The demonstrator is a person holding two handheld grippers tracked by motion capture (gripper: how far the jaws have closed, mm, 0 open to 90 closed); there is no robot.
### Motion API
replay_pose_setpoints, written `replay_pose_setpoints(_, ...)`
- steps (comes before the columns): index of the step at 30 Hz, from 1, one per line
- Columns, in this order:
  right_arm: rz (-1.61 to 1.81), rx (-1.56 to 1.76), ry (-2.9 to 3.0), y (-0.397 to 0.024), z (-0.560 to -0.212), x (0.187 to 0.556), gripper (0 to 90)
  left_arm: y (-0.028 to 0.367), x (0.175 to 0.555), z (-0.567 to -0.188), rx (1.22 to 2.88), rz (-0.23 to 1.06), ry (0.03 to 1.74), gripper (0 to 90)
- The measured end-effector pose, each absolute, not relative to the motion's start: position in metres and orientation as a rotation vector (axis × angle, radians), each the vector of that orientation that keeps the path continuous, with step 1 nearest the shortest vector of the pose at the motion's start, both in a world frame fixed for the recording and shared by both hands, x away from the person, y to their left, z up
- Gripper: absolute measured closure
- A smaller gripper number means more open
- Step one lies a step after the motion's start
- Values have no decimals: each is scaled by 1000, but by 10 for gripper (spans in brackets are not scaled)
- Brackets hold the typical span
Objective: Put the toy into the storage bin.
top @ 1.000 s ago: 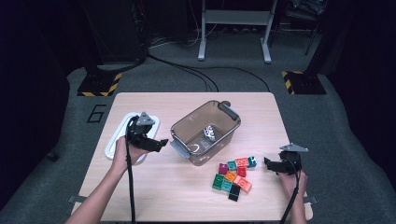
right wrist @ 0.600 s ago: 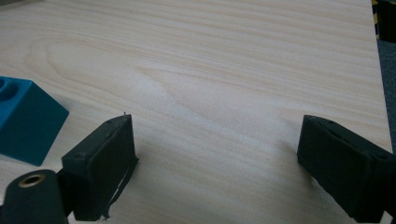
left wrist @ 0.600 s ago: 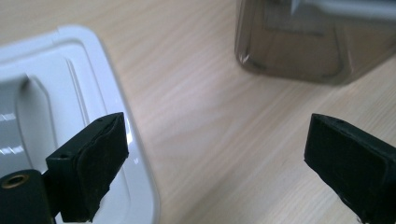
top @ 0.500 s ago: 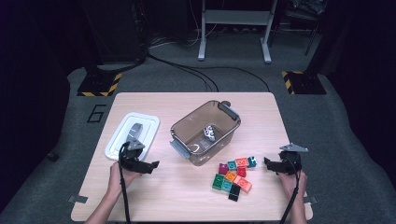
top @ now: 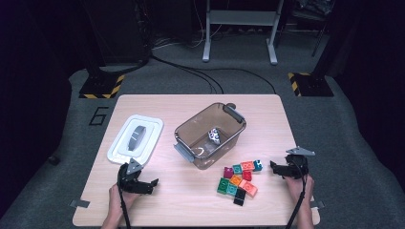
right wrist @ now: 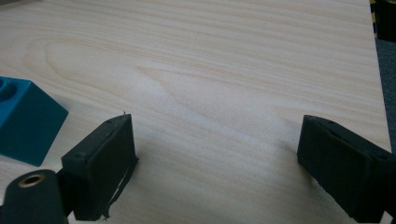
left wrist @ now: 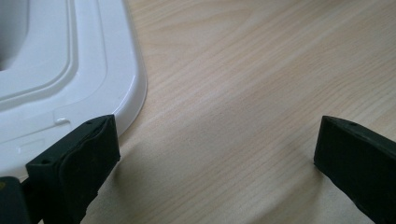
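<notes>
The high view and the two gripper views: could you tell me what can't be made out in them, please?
- Small white object in the clear bin, high view: too small to identify.
- White lid, left gripper view: cut off by the left edge.
- Blue block, right gripper view: cut off by the left edge.

Bin (top: 191, 134) sits mid-table (top: 267, 109), with a small object (top: 214, 136) inside it; lid (top: 134, 138) lies flat to its left, apart from it. Cluster of blocks (top: 238, 178) lies near and right of the bin. Left gripper (top: 148, 183) rests near the lid's near edge, right gripper (top: 276, 167) just right of the blocks, both at the near side.
</notes>
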State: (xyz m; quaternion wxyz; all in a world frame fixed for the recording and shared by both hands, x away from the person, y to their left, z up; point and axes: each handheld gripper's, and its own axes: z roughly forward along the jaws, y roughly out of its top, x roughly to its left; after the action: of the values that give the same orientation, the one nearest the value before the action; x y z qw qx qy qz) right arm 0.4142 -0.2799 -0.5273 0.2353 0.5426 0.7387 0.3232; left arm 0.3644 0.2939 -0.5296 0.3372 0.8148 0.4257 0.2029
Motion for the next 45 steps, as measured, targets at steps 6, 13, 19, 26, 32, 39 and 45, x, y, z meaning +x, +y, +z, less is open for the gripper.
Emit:
replay_pose_setpoints(6,885,1491,2027,-280,-527,414,106,291,359,-530,2128,529,1110,0)
replay_pose_setpoints(13,886,1499,2031,-279,-527,415,92,294,355,-530,2129,484,1128,0)
replay_pose_setpoints(19,928,1567,2013,-279,-520,413,80,294,355,-530,2132,482,1129,0)
replay_pose_setpoints(26,1078,1533,2018,-254,-495,406,146,293,355,-531,2114,491,1138,0)
replay_pose_setpoints(32,1055,1482,2128,-223,-491,403,361,292,355,-531,2111,492,1140,1)
replay_pose_setpoints(39,989,1514,2164,-219,-494,403,605,292,355,-532,2109,496,1142,1)
replay_pose_setpoints(45,970,1527,2157,-226,-494,407,599,292,354,-531,2110,496,1144,1)
